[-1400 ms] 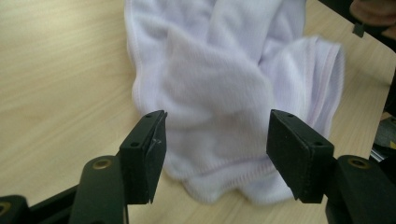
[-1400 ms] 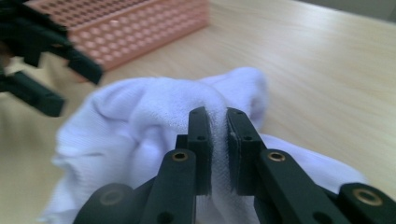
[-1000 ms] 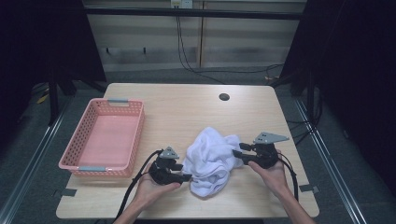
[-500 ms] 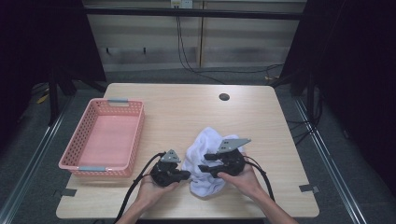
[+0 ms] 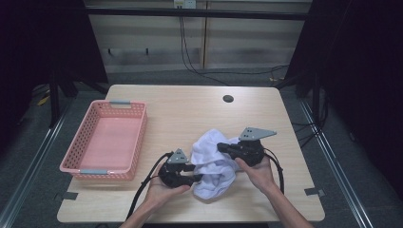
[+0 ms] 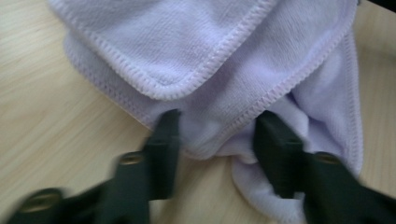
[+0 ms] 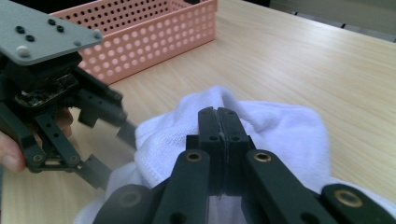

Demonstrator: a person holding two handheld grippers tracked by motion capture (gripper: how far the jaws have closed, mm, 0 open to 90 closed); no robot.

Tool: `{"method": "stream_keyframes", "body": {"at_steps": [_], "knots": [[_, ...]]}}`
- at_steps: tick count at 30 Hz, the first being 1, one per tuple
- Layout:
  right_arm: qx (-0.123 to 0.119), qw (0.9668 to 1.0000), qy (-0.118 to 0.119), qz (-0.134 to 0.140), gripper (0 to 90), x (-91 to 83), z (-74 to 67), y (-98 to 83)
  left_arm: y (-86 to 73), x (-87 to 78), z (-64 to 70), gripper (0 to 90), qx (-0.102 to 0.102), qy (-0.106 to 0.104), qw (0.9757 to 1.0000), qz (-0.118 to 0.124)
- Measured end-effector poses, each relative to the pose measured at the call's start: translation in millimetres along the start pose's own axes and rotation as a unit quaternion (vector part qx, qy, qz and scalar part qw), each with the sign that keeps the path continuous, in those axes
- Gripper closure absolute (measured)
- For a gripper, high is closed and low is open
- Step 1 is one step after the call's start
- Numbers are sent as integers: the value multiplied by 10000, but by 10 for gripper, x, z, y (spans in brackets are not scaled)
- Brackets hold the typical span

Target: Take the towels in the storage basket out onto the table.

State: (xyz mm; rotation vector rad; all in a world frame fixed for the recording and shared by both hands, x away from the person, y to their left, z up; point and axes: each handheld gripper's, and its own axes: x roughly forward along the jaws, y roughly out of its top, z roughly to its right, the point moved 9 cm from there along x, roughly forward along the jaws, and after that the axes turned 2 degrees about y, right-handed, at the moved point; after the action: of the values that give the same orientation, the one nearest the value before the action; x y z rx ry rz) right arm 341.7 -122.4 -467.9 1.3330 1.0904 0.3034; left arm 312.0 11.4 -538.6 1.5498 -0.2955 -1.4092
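- Fingers on the right gripper [image 7: 218, 116] are pressed flat together, having just snapped closed; can't tell if any fabric is caught between them.
- Left gripper [image 6: 217, 133] has its fingers spread apart, just reopening, with a bunched fold of the crumpled white terry cloth [image 5: 214, 164] sitting between them.
- Pink perforated plastic basket [image 5: 105, 140] sits well off beyond the left gripper, on the light wooden table [image 5: 190, 109].
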Motion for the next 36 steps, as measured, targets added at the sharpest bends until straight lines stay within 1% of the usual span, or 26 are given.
{"method": "stream_keyframes", "body": {"at_steps": [1, 2, 3, 5, 6, 8, 11, 13, 14, 15, 16, 17, 18, 20, 21, 23, 25, 26, 27, 28, 29, 31, 32, 33, 35, 36], "knots": [[83, 9999, 38, 46, 895, -13, 34, 11, 30, 9, -1, 678, -21, -37, 9999, 116], [126, 9999, 53, 93, 895, -25, 63, 20, 55, 9, 6, 767, -100, -190, 9995, 218], [154, 9998, -3, 113, 896, -39, 97, 20, 78, -9, -19, 879, -107, -43, 9995, 289], [210, 9996, -89, 184, 896, -93, 164, 26, 139, -103, -20, 888, -138, -92, 9988, 471], [250, 9993, -159, 235, 896, -128, 207, 33, 174, -174, -42, 889, -153, -16, 9982, 573], [296, 9987, -282, 317, 897, -215, 294, 56, 250, -338, -70, 890, -248, -46, 9964, 814], [322, 9970, -562, 413, 898, -358, 471, 97, 350, -615, -166, 891, -347, 139, 9923, 1179], [257, 9960, -816, 261, 899, -436, 623, 103, 405, -784, -249, 891, -357, 307, 9902, 1318], [329, 9951, -877, 321, 899, -496, 703, 130, 432, -873, -294, 891, -408, 419, 9884, 1401], [406, 9935, -977, 416, 899, -565, 789, 169, 468, -961, -322, 891, -448, 431, 9867, 1504], [406, 9923, -1085, 435, 899, -626, 878, 205, 503, -1038, -339, 891, -473, 423, 9855, 1576], [407, 9904, -1237, 464, 899, -683, 966, 242, 530, -1093, -359, 891, -460, 512, 9844, 1618], [403, 9891, -1319, 509, 899, -723, 1030, 275, 581, -1184, -374, 891, -479, 530, 9824, 1727], [441, 9850, -1558, 603, 899, -821, 1229, 354, 610, -1254, -382, 890, -478, 561, 9810, 1795], [469, 9827, -1680, 621, 899, -855, 1325, 368, 601, -1265, -373, 890, -454, 560, 9812, 1790], [532, 9799, -1814, 631, 895, -875, 1508, 328, 476, -1168, -342, 889, -421, 497, 9863, 1517], [572, 9817, -1749, 495, 857, -821, 1556, 234, 360, -1061, -335, 887, -360, 589, 9897, 1250], [595, 9810, -1784, 472, 737, -788, 1556, 143, 293, -996, -321, 886, -393, 509, 9911, 1169], [595, 9810, -1784, 472, 737, -788, 1556, 143, 248, -952, -310, 886, -436, 409, 9918, 1126], [640, 9825, -1684, 472, 691, -768, 1532, 109, 168, -879, -309, 885, -456, 429, 9932, 980], [637, 9822, -1711, 438, 637, -759, 1504, 51, 111, -838, -315, 884, -423, 498, 9942, 855], [647, 9843, -1602, 352, 591, -742, 1415, -35, 33, -790, -303, 883, -428, 461, 9955, 705], [622, 9852, -1567, 313, 575, -733, 1349, -71, 0, -782, -307, 884, -343, 578, 9959, 602], [596, 9860, -1531, 269, 555, -725, 1278, -101, -28, -774, -297, 883, -317, 591, 9963, 538], [520, 9889, -1367, 256, 548, -713, 1091, -138, -77, -765, -254, 881, -339, 433, 9972, 508], [445, 9906, -1278, 174, 542, -706, 982, -163, -97, -755, -245, 880, -341, 445, 9972, 493]]}}
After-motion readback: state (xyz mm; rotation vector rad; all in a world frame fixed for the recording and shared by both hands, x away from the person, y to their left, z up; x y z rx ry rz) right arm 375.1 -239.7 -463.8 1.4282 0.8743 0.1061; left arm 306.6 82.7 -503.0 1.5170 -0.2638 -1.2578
